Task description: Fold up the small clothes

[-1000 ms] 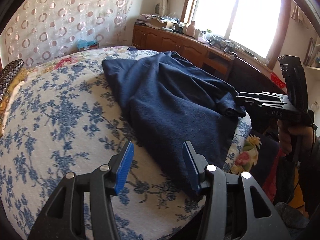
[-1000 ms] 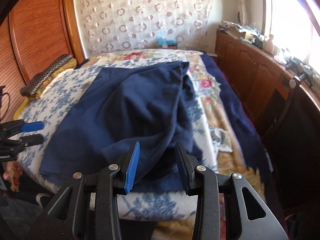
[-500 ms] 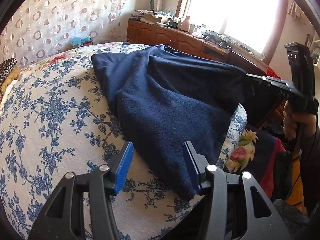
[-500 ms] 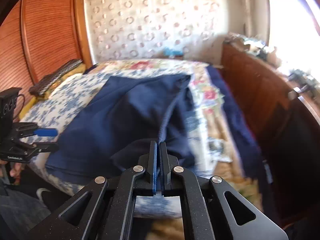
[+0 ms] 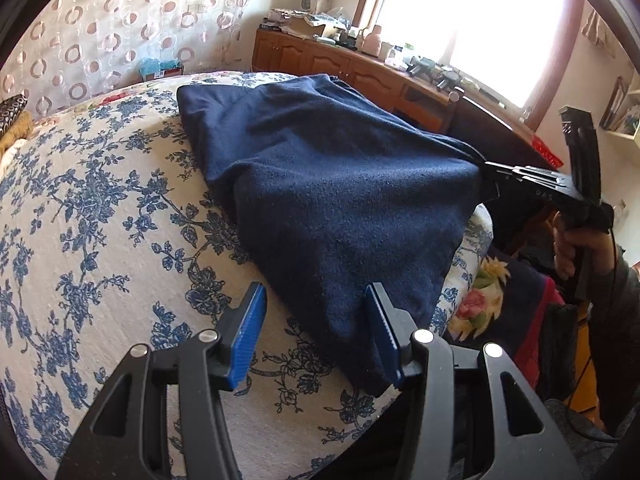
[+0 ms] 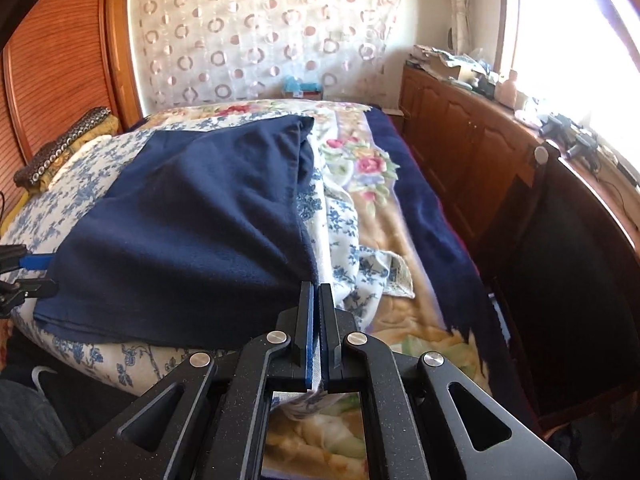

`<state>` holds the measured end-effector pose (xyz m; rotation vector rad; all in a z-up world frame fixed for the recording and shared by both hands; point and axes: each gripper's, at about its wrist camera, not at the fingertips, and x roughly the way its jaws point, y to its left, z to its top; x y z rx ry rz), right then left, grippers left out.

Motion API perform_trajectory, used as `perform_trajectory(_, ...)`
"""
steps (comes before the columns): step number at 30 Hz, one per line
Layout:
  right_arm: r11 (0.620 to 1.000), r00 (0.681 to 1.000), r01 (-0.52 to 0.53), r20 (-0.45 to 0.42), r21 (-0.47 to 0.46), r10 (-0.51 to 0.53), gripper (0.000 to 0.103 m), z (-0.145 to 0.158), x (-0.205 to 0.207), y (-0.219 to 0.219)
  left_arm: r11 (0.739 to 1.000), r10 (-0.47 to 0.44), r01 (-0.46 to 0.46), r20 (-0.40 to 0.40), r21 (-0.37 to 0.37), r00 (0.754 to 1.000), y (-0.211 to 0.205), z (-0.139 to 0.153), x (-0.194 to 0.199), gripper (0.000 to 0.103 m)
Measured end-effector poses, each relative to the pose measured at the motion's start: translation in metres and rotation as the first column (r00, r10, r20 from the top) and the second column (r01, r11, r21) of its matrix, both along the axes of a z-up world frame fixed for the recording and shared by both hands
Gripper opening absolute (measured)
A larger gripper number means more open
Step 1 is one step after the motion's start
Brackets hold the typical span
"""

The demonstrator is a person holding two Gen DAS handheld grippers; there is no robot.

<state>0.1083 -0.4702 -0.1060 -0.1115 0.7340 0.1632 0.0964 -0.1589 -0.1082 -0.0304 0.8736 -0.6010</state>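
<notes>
A navy blue garment (image 5: 340, 184) lies spread on the blue-flowered bedspread (image 5: 100, 220). My right gripper (image 6: 316, 300) is shut on the near right corner of the navy garment (image 6: 192, 216), and the cloth runs taut from its pads. In the left wrist view the right gripper (image 5: 494, 172) holds that corner just off the bed's side. My left gripper (image 5: 316, 332) stands open over the garment's near left corner, with the cloth's edge by its right finger and nothing pinched. The left gripper (image 6: 36, 272) shows at the right wrist view's left edge.
A flowered blanket (image 6: 372, 168) with a navy border covers the bed's right side. A wooden cabinet (image 6: 460, 140) with clutter on top runs under the window. A wooden wardrobe (image 6: 52, 60) and a studded cushion (image 6: 60, 140) are at the left. A hand (image 5: 568, 248) grips the right gripper's handle.
My right gripper closed on the garment's corner and drew it outward, so the bunched fold now lies stretched flat. The left gripper has stayed open and nearly still.
</notes>
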Motion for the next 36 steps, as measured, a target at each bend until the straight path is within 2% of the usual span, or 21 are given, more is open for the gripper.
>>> perform_trajectory(2, 1.0, 1.0, -0.001, -0.001, 0.015, 0.001, 0.0, -0.001, 0.001, 0.0, 1.0, -0.01, 0.01, 0.002, -0.002, 1.0, 0.0, 0.0, -0.001, 0.039)
perform_trajectory(4, 1.0, 1.0, -0.002, -0.002, 0.019, 0.002, 0.0, -0.001, 0.001, -0.001, 1.0, -0.024, 0.024, 0.005, -0.004, 1.0, -0.002, 0.0, -0.004, 0.022)
perform_trajectory(5, 1.0, 1.0, -0.004, -0.001, 0.02, 0.004, 0.0, -0.001, 0.001, 0.0, 0.999, -0.034, 0.034, 0.006, 0.001, 0.999, -0.004, 0.0, -0.005, 0.018)
perform_trajectory(6, 1.0, 1.0, -0.005, -0.001, 0.021, 0.005, 0.0, -0.001, 0.001, 0.0, 0.999, -0.045, 0.045, 0.007, 0.005, 0.999, -0.006, 0.0, -0.006, 0.006)
perform_trajectory(7, 1.0, 1.0, -0.005, 0.0, 0.021, 0.005, 0.0, -0.001, 0.001, -0.001, 0.999, -0.053, 0.053, 0.005, 0.003, 0.999, -0.006, -0.001, -0.007, 0.0)
perform_trajectory(10, 1.0, 1.0, -0.001, 0.003, 0.021, 0.001, 0.0, 0.0, 0.001, -0.001, 0.996, -0.087, 0.087, 0.032, -0.018, 0.996, -0.007, 0.008, -0.015, 0.0)
perform_trajectory(13, 1.0, 1.0, 0.0, 0.007, 0.027, -0.001, 0.0, 0.003, 0.001, -0.001, 0.996, -0.083, 0.084, 0.065, -0.017, 0.994, -0.004, 0.021, -0.022, 0.0)
perform_trajectory(18, 0.999, 0.999, 0.002, 0.037, 0.044, -0.003, 0.0, 0.012, -0.003, 0.003, 0.996, -0.074, 0.077, 0.059, -0.049, 0.995, 0.001, 0.025, -0.017, 0.0)
perform_trajectory(20, 0.999, 0.998, 0.006, 0.055, 0.034, -0.008, 0.006, 0.018, -0.005, 0.007, 0.994, -0.078, 0.083, 0.069, -0.072, 0.995, 0.002, 0.032, -0.015, 0.0)
perform_trajectory(25, 0.997, 0.994, -0.049, 0.096, 0.064, 0.043, 0.053, 0.032, -0.012, 0.026, 0.989, -0.087, 0.1, 0.119, -0.107, 0.989, -0.002, 0.063, -0.004, 0.0)
perform_trajectory(30, 0.984, 0.984, -0.159, 0.098, 0.084, 0.151, 0.057, 0.034, -0.021, 0.059, 0.988, -0.096, 0.116, 0.181, -0.103, 0.979, -0.016, 0.096, 0.014, 0.0)
perform_trajectory(36, 0.958, 0.959, -0.277, 0.076, 0.074, 0.271, 0.061, 0.03, -0.035, 0.093, 0.989, -0.093, 0.115, 0.207, -0.095, 0.974, -0.025, 0.111, 0.03, 0.0)
